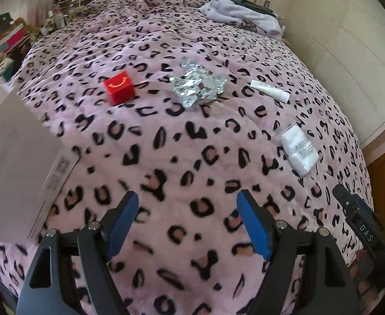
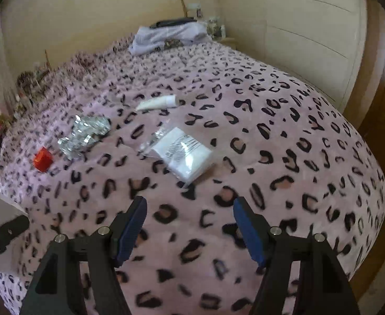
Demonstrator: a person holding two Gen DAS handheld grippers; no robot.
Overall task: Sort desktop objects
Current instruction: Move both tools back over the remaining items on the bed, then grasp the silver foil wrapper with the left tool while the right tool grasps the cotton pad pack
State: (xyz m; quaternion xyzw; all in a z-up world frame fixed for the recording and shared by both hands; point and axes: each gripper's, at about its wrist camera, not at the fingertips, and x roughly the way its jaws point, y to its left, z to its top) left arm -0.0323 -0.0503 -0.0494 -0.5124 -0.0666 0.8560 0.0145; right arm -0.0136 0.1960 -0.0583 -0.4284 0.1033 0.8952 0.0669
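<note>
Both jaws stood wide apart, empty: left gripper [image 1: 187, 207] and right gripper [image 2: 190, 211] hovered over the leopard-print blanket [image 1: 192, 157]. Ahead lay a red cube [image 1: 119, 87], crumpled foil [image 1: 197, 84], white tube [image 1: 269, 90] and white packet [image 2: 184, 152], its label blurred.

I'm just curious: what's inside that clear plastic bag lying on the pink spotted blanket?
The clear plastic bag holds a flat stack of white pads or sheets, with a printed label on top. Its open end is crumpled and empty. What the white items are, and anything beneath them, can't be made out.

Four things lie apart on the bed — red cube [image 1: 119, 87], crumpled foil [image 1: 197, 82], white tube [image 1: 269, 90], clear-bagged white pack [image 1: 299, 150].
</note>
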